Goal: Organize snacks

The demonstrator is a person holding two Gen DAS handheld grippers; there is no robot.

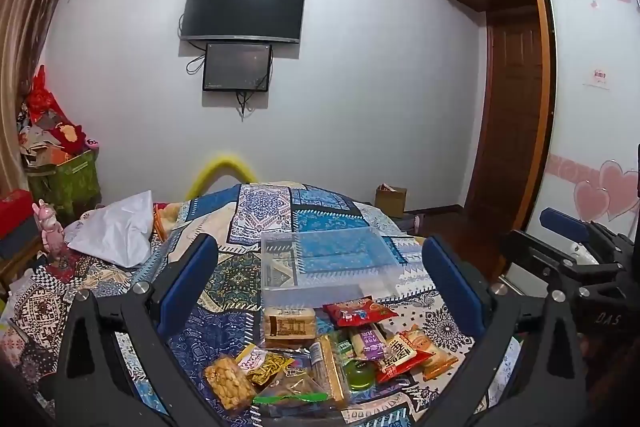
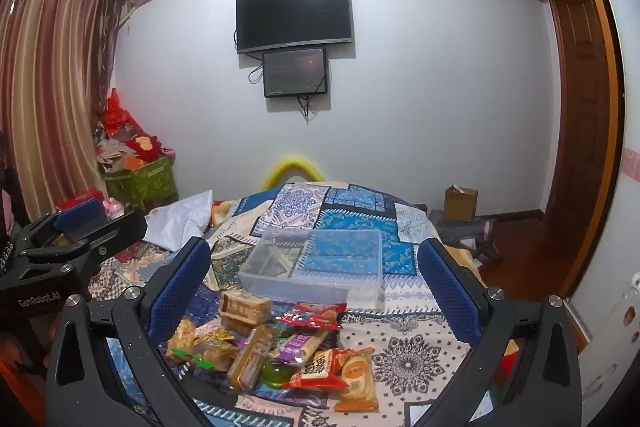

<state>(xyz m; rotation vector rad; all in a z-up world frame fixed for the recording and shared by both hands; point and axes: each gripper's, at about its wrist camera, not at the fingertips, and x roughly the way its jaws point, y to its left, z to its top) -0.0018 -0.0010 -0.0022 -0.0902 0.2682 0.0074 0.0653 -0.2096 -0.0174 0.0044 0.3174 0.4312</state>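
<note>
A pile of wrapped snacks (image 1: pixel 320 359) lies on the patterned bedspread (image 1: pixel 224 267), also in the right wrist view (image 2: pixel 280 347). It holds a biscuit pack (image 1: pixel 289 323), a red packet (image 1: pixel 358 311), a nut bar (image 1: pixel 229 383) and a green jelly cup (image 1: pixel 360 375). Behind the pile stands an empty clear plastic box (image 1: pixel 332 267), also in the right wrist view (image 2: pixel 316 267). My left gripper (image 1: pixel 320 279) is open above the pile. My right gripper (image 2: pixel 314 279) is open and empty too. Each shows at the edge of the other's view.
A white pillow (image 1: pixel 116 231) lies at the bed's left. A green bin of clutter (image 1: pixel 64 179) stands by the curtain. A TV (image 1: pixel 244 9) hangs on the far wall. A cardboard box (image 2: pixel 460 205) sits on the floor near the wooden door (image 1: pixel 516 115).
</note>
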